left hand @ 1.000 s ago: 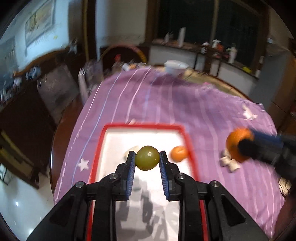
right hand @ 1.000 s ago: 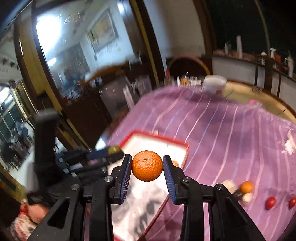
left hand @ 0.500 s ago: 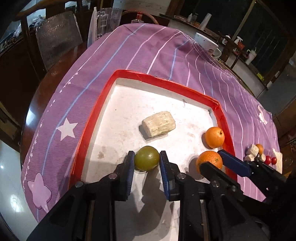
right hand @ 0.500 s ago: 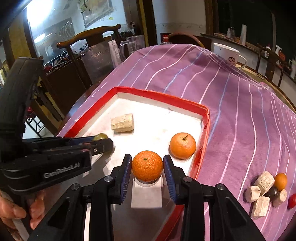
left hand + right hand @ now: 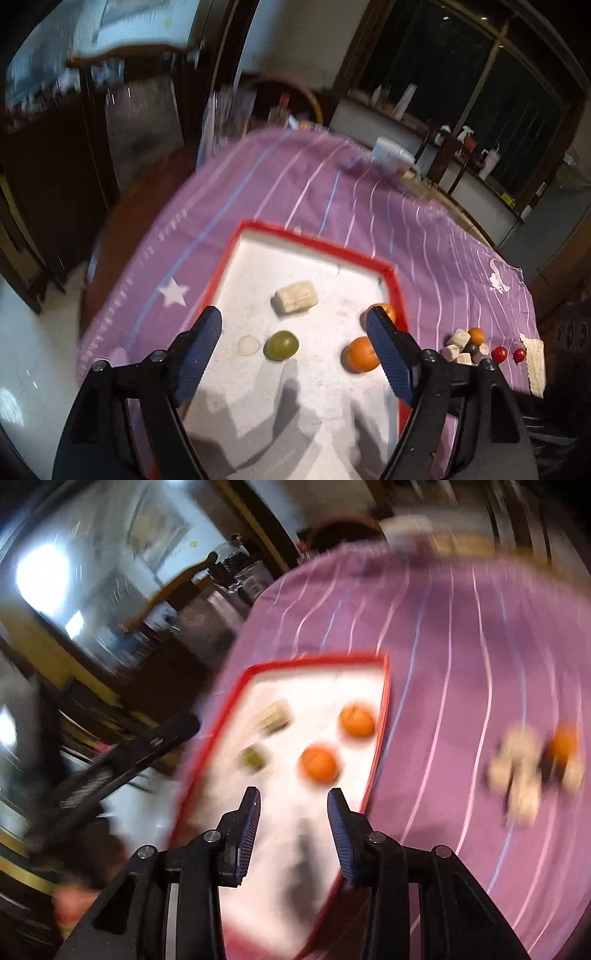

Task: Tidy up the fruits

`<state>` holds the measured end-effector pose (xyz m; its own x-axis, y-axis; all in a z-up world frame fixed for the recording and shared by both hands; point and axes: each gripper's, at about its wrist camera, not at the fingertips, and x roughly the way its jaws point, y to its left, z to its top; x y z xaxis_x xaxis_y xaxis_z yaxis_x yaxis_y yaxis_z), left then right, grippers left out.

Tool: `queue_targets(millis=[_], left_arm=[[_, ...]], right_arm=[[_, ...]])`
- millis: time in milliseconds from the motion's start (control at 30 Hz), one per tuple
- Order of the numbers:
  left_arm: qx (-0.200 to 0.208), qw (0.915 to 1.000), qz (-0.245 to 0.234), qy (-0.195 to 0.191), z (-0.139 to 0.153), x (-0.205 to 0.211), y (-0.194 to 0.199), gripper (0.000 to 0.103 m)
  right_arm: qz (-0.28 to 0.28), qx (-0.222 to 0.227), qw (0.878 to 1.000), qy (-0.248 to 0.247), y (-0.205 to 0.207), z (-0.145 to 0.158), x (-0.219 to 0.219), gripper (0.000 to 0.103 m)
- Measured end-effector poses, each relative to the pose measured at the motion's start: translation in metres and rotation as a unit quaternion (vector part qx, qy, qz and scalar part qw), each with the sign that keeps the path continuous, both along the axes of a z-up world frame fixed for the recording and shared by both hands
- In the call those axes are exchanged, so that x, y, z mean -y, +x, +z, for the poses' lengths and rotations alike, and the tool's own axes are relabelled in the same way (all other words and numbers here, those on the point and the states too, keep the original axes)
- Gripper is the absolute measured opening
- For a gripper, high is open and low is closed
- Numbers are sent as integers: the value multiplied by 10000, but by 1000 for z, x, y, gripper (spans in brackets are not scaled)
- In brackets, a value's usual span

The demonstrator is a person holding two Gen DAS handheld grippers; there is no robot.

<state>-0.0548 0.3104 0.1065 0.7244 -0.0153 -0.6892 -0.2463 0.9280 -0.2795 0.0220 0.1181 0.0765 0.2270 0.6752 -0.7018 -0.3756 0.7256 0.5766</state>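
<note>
No legible writing or brand marks in either view. Left tool (image 5: 293,325): jaws opening, spread wide, pads clear of everything. Green round fruit (image 5: 280,345) lies between them on the white floor of the red-rimmed tray (image 5: 314,236), beside a pale round spot. Behind it, a ridged beige block (image 5: 295,297). Further right, two oranges (image 5: 360,354) near the tray's right rim, one partly hidden by the tool's right finger. Right tool (image 5: 293,797): jaws opening, nothing between them; nearer orange just ahead. On the purple striped cloth covering the tabletop (image 5: 443,258): beige chunks, a small orange, two red cherry tomatoes (image 5: 499,353).
</note>
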Motion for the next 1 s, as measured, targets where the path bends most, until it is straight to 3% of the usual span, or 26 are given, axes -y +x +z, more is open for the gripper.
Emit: queue_targets(millis=[33, 100, 200, 367, 533, 633, 767, 867, 1000], left_arm=[[92, 9999, 11, 41, 6, 3, -5, 80], [222, 9997, 20, 128, 21, 11, -14, 80], [376, 9989, -179, 235, 43, 26, -29, 80], [722, 9956, -531, 289, 82, 52, -59, 80], [826, 9903, -1119, 30, 124, 70, -88, 80], [963, 9877, -1218, 192, 157, 72, -112, 80], [1238, 9832, -1001, 889, 211, 65, -139, 80], [1479, 9761, -527, 1501, 254, 49, -154, 80], [1702, 9640, 414, 2000, 313, 9, -168, 80]], right_arm=[[-59, -471, 9979, 452, -7, 0, 16, 41], [-168, -1374, 9824, 1254, -22, -4, 46, 44], [-446, -2047, 9604, 1837, -46, -3, 89, 44], [-874, -1596, 9661, 1829, -72, 39, 159, 43], [-1730, -742, 9739, 1266, -95, 111, 240, 43], [-2139, -219, 9731, 832, -114, 162, 283, 43], [-2672, 388, 9618, 443, -136, 229, 337, 43], [-3104, 884, 9464, 146, -157, 289, 378, 43], [-3839, 1520, 9108, -33, -183, 375, 427, 43]])
